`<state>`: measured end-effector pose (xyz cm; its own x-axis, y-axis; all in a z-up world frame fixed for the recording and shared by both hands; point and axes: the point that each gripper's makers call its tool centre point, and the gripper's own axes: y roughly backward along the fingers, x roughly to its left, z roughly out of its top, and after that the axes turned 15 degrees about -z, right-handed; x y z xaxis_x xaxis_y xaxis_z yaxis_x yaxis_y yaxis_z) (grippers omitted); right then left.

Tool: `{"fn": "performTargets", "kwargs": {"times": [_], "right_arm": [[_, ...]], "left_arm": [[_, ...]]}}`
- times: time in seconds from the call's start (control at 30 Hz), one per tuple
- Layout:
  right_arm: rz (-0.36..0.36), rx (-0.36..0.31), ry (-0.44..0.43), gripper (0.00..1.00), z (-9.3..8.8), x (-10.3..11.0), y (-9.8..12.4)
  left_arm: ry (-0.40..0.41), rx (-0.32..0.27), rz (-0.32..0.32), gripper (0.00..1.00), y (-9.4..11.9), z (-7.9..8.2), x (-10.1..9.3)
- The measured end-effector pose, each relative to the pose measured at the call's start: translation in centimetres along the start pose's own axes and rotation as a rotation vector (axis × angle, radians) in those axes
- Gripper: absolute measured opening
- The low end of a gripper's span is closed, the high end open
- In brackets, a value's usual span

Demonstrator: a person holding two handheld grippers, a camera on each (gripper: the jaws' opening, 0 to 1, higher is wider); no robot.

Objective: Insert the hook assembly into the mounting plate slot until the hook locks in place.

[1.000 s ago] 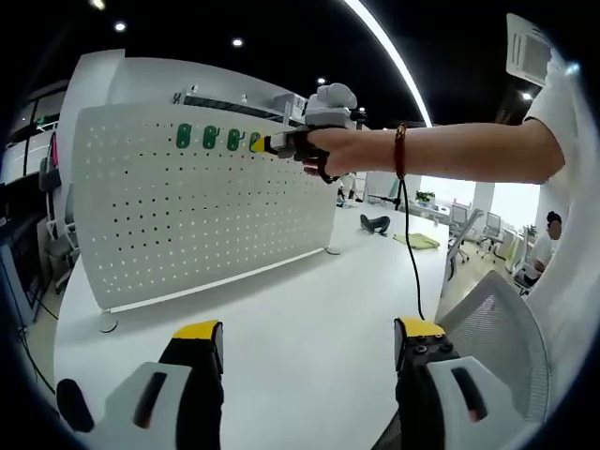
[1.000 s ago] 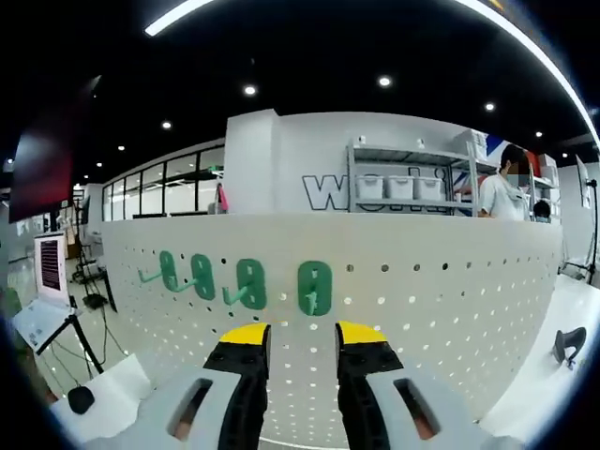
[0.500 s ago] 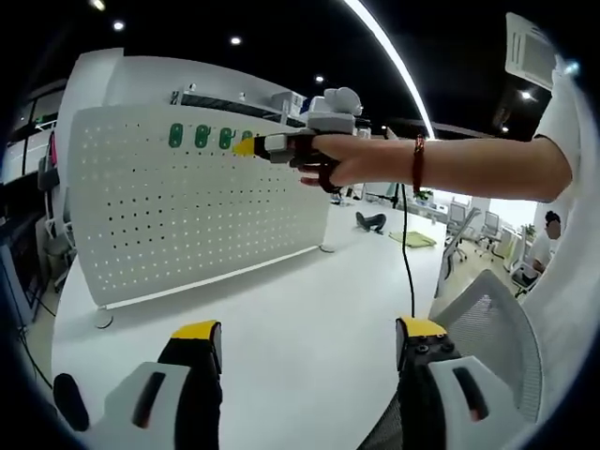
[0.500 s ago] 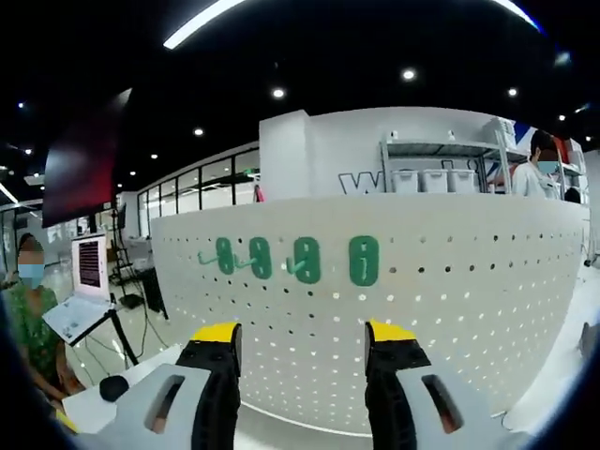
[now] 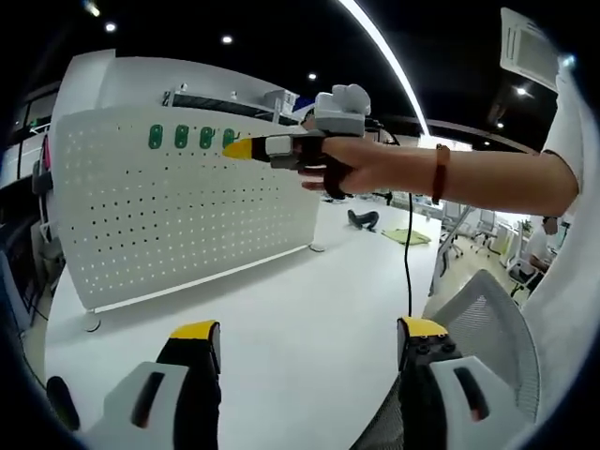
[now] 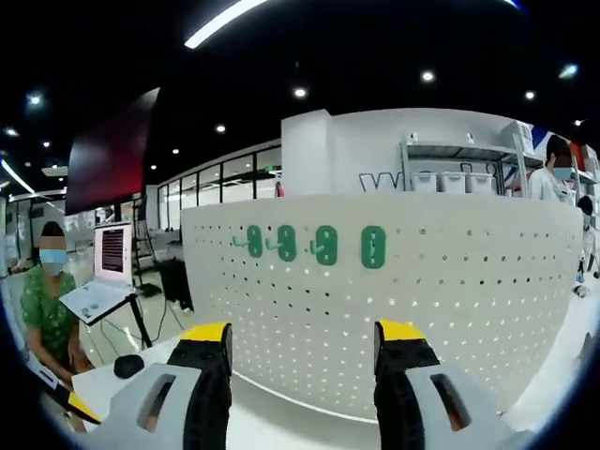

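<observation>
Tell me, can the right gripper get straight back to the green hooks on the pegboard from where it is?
Probably yes. The right gripper is open and empty, facing the green hooks on the pegboard, with nothing between them. It sits off the board, though, so it must move in.

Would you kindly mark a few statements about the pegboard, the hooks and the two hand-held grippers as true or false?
1. Four green hooks sit in a row near the top of the white pegboard. True.
2. The right hand-held gripper is shut on a green hook. False: its jaws stand apart with nothing between them, short of the board.
3. The left hand-held gripper is open and holds nothing. True.
4. The pegboard lies flat on the white table. False: it stands upright on the table.
5. In the left gripper view, the right hand-held gripper's yellow tip points toward the pegboard. True.
</observation>
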<state>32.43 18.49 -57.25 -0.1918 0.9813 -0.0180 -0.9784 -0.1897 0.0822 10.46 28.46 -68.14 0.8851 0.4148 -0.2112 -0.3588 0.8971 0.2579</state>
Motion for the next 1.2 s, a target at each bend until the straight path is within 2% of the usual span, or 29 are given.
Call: {"fn": "performTargets", "kwargs": {"times": [0.07, 0.17, 0.27, 0.4, 0.47, 0.6, 0.8, 0.97, 1.07, 1.13, 1.2], "right_arm": [[-0.009, 0.02, -0.022, 0.62, -0.5, -0.6, 0.6], [-0.011, 0.018, -0.02, 0.62, -0.8, -1.3, 1.2], [-0.004, 0.045, -0.006, 0.64, -1.5, -1.8, 2.3], [0.026, 0.042, -0.017, 0.67, -1.8, -1.8, 3.8], [0.03, 0.081, 0.007, 0.67, -2.8, -1.8, 4.6], [0.051, 0.077, -0.013, 0.69, -3.3, -1.8, 5.5], [0.097, 0.077, 0.029, 0.69, -4.5, -1.4, 7.9], [0.132, 0.084, 0.031, 0.69, -5.2, -1.1, 10.2], [0.143, 0.117, 0.065, 0.69, -6.1, -1.3, 11.3], [0.15, 0.097, 0.055, 0.7, -5.7, -1.5, 12.2], [0.156, 0.109, 0.045, 0.71, -5.8, -1.7, 13.1]], "left_arm": [[-0.001, 0.004, 0.002, 0.79, -0.1, 0.0, -0.1], [-0.006, 0.009, 0.023, 0.81, -0.3, 0.0, 0.1], [-0.01, 0.011, 0.032, 0.81, -0.3, 0.2, 0.1], [-0.008, 0.006, 0.042, 0.82, -0.3, 0.6, 0.2], [-0.014, 0.009, 0.052, 0.82, -0.2, 0.6, 0.2], [-0.002, 0.025, 0.069, 0.83, -0.1, 0.2, 0.5], [-0.01, 0.011, 0.077, 0.84, 0.6, 1.0, 0.1], [-0.018, 0.007, 0.083, 0.84, 1.3, 1.5, 0.1], [-0.022, 0.005, 0.088, 0.84, 1.7, 1.7, 0.1], [-0.027, 0.011, 0.098, 0.84, 1.9, 1.7, 0.2], [-0.024, 0.006, 0.1, 0.84, 2.2, 1.9, 0.2]]}}
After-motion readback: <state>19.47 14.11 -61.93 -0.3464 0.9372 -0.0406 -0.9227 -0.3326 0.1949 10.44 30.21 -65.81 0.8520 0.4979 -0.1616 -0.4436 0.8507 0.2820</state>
